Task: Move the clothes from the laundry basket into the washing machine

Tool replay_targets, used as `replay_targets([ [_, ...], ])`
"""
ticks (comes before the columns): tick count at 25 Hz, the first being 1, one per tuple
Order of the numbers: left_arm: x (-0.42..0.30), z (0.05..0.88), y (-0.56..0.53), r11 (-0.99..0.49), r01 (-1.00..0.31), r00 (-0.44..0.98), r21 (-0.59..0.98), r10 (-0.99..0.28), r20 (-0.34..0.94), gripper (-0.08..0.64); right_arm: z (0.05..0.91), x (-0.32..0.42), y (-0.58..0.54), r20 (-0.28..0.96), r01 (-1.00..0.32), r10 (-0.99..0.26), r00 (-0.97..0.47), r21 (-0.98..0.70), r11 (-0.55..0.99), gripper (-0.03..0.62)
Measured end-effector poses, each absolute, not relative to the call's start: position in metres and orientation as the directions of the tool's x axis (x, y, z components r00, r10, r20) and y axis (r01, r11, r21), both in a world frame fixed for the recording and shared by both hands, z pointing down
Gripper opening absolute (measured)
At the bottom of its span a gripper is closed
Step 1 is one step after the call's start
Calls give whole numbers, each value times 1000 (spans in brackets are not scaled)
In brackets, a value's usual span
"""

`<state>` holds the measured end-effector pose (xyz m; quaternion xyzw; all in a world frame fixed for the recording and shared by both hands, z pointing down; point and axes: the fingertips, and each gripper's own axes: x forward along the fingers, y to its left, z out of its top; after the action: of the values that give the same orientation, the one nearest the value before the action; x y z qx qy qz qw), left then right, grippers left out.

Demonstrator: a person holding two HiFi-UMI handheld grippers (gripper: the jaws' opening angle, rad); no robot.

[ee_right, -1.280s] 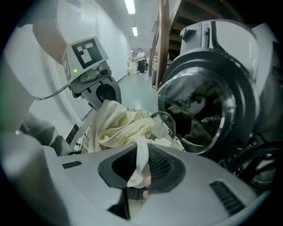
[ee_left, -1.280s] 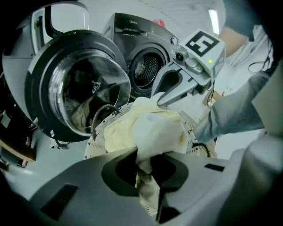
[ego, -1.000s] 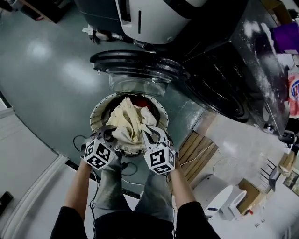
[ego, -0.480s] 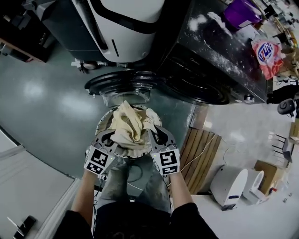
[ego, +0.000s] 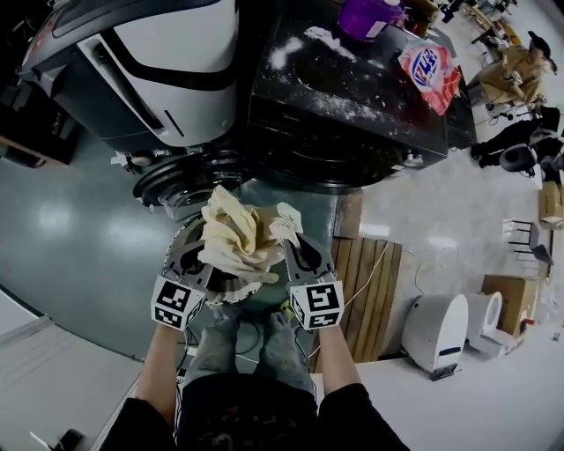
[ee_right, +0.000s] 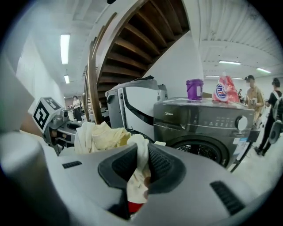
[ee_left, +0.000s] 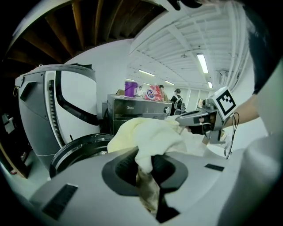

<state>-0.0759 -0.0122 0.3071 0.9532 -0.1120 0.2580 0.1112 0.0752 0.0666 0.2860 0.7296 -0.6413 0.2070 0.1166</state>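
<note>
Head view: holding one crumpled bundle of cream and pale-yellow cloth [ego: 236, 231] up between the left hand-held gripper [ego: 201, 257] and the right hand-held gripper [ego: 300, 254], each pinching one side of it. Keeping that bundle above a round, pale, ribbed laundry basket [ego: 238, 286] on the glossy grey floor [ego: 70, 229], and hiding most of the basket under the fabric. Stopping short of the white-and-grey front-loading washing machine [ego: 167, 62], just before its round black door [ego: 172, 181], which is hanging open. Noting beside it a black front-loading washing machine [ego: 352, 114], carrying a purple plastic tub [ego: 368, 13] and a red-and-white detergent bag [ego: 427, 66] on top. Noting also a slatted wooden pallet [ego: 361, 291] right of the basket.

Left gripper view: clamping the jaws tight on a fold of the pale-yellow fabric, bulging out ahead and trailing down behind the pads. Seeing the right hand-held gripper biting the far side of the same bundle. Blocking part of the black machine with the cloth; leaving the open door ring showing low on the left.

Right gripper view: clamping the jaws tight on a white fold, with a scrap of red fabric [ee_right: 135, 206] peeking out below. Facing the black machine, closed. Catching two people [ee_right: 252, 95] standing at the right edge.

Counting two hand-held grippers, one bundle, one basket, two washing machines, one tub, one bag, one pallet.
</note>
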Motion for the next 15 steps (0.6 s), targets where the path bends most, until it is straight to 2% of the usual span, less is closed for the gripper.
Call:
replay_targets([
  [8, 12, 282, 37, -950, -257, 865, 176, -145, 481, 55, 259, 169, 133, 433, -954, -874, 221, -90, -286, 57],
  [15, 84, 264, 82, -950, -260, 878, 173, -157, 453, 55, 243, 240, 189, 412, -938, -869, 274, -84, -336, 57],
])
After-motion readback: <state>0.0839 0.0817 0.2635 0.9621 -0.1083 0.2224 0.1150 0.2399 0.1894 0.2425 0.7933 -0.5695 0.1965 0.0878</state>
